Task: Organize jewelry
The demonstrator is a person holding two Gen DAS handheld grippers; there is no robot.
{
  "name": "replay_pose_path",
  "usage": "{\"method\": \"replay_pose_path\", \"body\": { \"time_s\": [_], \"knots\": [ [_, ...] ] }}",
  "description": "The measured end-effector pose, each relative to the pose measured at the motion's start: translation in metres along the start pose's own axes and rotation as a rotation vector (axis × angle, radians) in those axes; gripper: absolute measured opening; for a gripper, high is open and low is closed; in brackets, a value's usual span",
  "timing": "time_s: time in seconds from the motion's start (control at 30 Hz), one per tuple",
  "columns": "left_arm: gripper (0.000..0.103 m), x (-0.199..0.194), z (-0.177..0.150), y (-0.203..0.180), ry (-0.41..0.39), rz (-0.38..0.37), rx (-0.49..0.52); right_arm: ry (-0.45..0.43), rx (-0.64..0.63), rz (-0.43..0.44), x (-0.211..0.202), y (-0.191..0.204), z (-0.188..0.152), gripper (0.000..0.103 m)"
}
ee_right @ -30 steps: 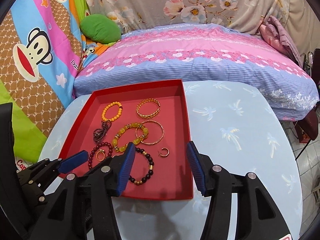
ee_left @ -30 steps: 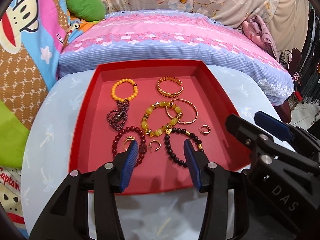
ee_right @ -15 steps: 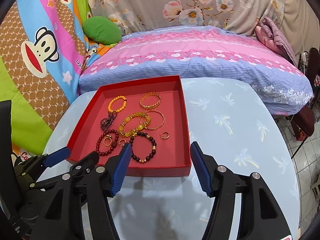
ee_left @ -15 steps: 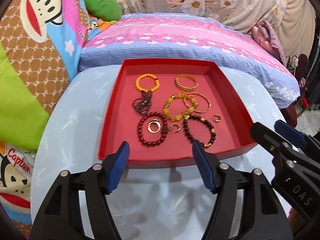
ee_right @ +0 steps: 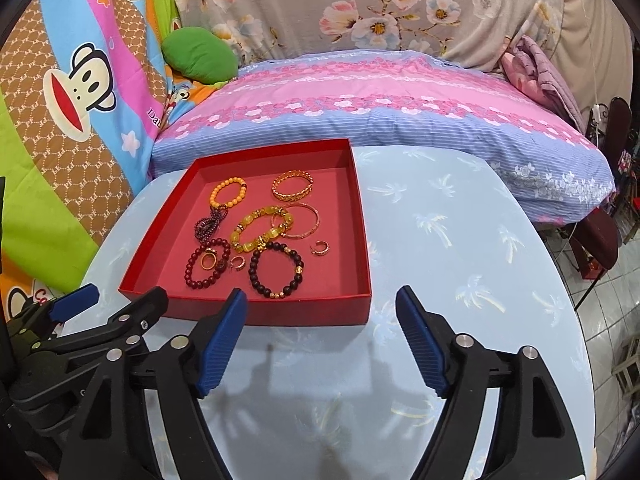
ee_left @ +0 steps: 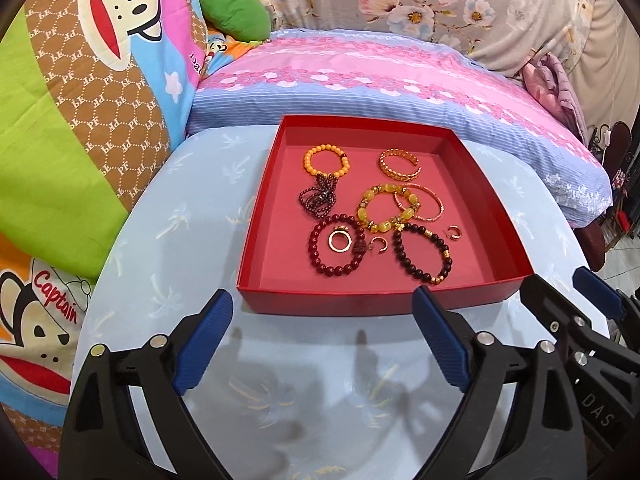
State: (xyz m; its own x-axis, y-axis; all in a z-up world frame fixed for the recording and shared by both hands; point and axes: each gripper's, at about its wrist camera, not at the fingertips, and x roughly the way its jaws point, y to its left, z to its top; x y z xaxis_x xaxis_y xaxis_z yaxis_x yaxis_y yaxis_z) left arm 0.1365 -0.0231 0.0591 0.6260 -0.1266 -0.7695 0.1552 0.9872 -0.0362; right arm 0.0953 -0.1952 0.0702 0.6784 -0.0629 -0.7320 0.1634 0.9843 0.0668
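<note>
While both grippers are held back over the pale blue table [ee_left: 168,264], short of the near wall of the red tray [ee_left: 372,300], all the jewelry is seen lying inside that tray, ahead of the fingertips and none of it gripped. The left gripper [ee_left: 322,340] is spread wide and empty, and the tray is centred almost straight ahead of it; the dark red bead bracelet [ee_left: 338,246] with a gold ring [ee_left: 340,240] inside its loop and the black bead bracelet [ee_left: 422,254] lie closest to the near wall, just beyond its tips. The right gripper [ee_right: 320,338] is likewise parted and empty, but from it the tray [ee_right: 280,312] is offset to the left, so that only its right front corner sits ahead. The left gripper is therefore judged the better placed for the near bracelets. The small gold ear cuff [ee_right: 320,248] lies apart toward the right side and is probably the easier reach for the right gripper, though its orientation is hard to read.
</note>
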Motion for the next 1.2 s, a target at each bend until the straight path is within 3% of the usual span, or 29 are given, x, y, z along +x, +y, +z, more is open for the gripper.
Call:
{"method": "replay_pose_path", "body": {
  "time_s": [0.2, 1.2],
  "knots": [
    [0.093, 0.000, -0.006, 0.000, 0.010, 0.015, 0.011, 0.004, -0.003, -0.017, -0.003, -0.002, -0.007, 0.084],
    [0.094, 0.001, -0.021, 0.000, 0.037, 0.040, 0.009, 0.045, -0.020, -0.070, -0.002, -0.005, -0.025, 0.085]
  ]
}}
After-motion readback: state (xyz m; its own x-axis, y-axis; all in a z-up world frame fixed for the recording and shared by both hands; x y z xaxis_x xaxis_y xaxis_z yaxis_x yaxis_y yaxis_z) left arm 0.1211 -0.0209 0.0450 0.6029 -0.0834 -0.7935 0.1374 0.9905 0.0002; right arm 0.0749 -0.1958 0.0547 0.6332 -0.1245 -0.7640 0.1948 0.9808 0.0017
